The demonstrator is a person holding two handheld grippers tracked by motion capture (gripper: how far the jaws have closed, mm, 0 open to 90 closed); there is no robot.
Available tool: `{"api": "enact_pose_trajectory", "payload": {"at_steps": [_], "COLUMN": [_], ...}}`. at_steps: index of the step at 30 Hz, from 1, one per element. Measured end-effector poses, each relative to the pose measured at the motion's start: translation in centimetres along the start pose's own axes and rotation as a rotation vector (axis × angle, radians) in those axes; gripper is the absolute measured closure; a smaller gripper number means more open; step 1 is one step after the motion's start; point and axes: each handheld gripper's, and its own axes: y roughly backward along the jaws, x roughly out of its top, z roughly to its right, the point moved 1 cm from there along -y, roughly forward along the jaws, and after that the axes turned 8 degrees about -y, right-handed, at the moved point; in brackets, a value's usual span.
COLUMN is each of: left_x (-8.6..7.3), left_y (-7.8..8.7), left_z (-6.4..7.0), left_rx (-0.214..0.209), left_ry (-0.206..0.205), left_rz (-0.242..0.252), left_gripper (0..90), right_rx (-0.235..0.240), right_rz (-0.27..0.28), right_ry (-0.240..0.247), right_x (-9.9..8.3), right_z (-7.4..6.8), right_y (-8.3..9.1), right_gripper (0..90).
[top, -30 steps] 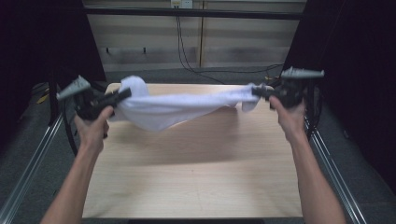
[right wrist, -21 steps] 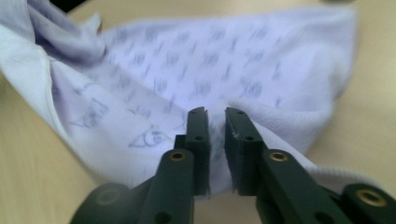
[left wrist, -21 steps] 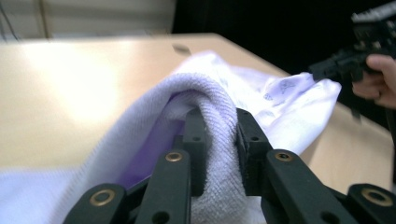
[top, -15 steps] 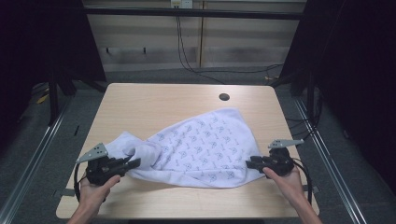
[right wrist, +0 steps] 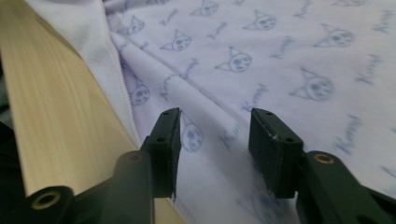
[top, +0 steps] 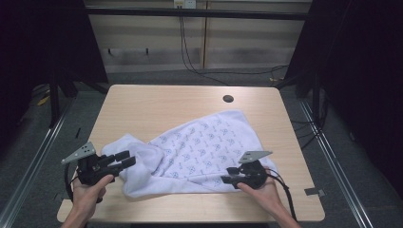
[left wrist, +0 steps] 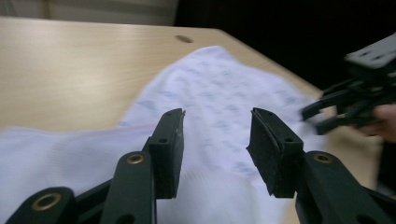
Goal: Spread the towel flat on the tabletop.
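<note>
A white printed cloth (top: 199, 152) is being spread flat on the wooden worktop (top: 157, 104), toward its near edge. The left gripper (top: 124, 159) is being held with its jaws wide apart above the cloth's left corner, gripping nothing. The right gripper (top: 226, 180) is likewise being held wide over the cloth's right near edge, apparently just clear of the fabric, though contact cannot be judged.

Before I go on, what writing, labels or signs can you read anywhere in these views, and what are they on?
Cloth: a script word repeats beside each printed cat face; it may begin with "K", but is too blurred to read for sure.
In the high view the same print on the cloth is too small to read.
Table, left gripper, right gripper: no text.
</note>
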Motion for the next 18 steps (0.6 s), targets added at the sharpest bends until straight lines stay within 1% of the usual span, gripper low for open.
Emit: {"api": "enact_pose_trajectory", "payload": {"at_steps": [1,2,3,4,5,6,7,8,9,10,11,12,13,14,15,16,17,18], "left_x": [0.0,-0.2,-0.5,-1.0,-1.6,-2.3,-2.9,-3.4,-3.8,-4.1,-4.3,-4.4,-4.4,-4.4,-4.5,-4.5,-4.5,-4.5], "left_y": [-0.4,-0.9,-1.6,-2.4,-3.1,-3.7,-4.2,-4.5,-4.6,-4.6,-4.6,-4.6,-4.6,-4.8,-5.0,-5.3,-5.5,-5.8], "left_z": [-0.7,-1.5,-2.1,-2.7,-3.2,-3.5,-3.5,-3.4,-3.2,-2.9,-2.7,-2.4,-2.0,-1.5,-1.0,-0.5,0.1,0.7], "left_rx": [0.007,0.021,0.053,0.076,0.076,0.071,0.065,0.05,0.041,0.017,0.006,-0.018,-0.046,-0.066,-0.089,-0.109,-0.13,-0.151], "left_ry": [0.02,0.042,0.035,0.033,0.048,0.055,0.048,0.031,0.018,0.016,0.01,-0.001,-0.012,-0.025,-0.027,-0.035,-0.045,-0.049], "left_rz": [-0.005,-0.03,-0.067,-0.099,-0.132,-0.169,-0.214,-0.252,-0.273,-0.284,-0.288,-0.301,-0.308,-0.32,-0.326,-0.335,-0.34,-0.347], "left_gripper": [55.0,54.3,52.4,52.3,51.5,50.0,49.9,50.8,53.4,58.6,67.2,71.4,79.1,83.5,86.3,87.5,88.4,89.3], "right_rx": [-0.012,-0.024,-0.023,-0.037,-0.06,-0.055,-0.063,-0.077,-0.101,-0.122,-0.111,-0.101,-0.093,-0.102,-0.12,-0.134,-0.132,-0.141], "right_rz": [-0.014,-0.021,-0.037,-0.048,-0.038,-0.028,-0.03,-0.025,-0.03,-0.035,-0.025,-0.026,-0.023,-0.029,-0.028,-0.03,-0.023,-0.021], "right_ry": [0.012,0.016,0.016,0.013,0.04,0.049,0.041,0.048,0.068,0.068,0.04,0.018,-0.006,-0.011,-0.005,-0.017,-0.029,-0.037], "right_x": [0.1,0.2,0.2,0.0,-0.2,-0.3,-0.2,-0.3,-0.3,-0.3,-0.3,-0.4,-0.4,-0.3,-0.2,-0.2,-0.2,-0.1], "right_z": [-0.3,-0.3,-0.3,-0.2,-0.1,0.0,0.1,0.0,0.0,0.2,0.8,1.3,1.8,2.2,2.7,3.2,3.9,4.6], "right_y": [-0.7,-1.4,-1.9,-2.4,-2.7,-2.7,-2.7,-2.6,-2.5,-2.4,-2.2,-2.0,-1.8,-1.6,-1.5,-1.2,-1.0,-0.7], "right_gripper": [50.2,47.3,46.1,44.5,45.8,47.0,50.7,54.4,64.1,72.9,81.4,84.7,85.5,85.8,86.0,86.1,86.1,86.1]}}
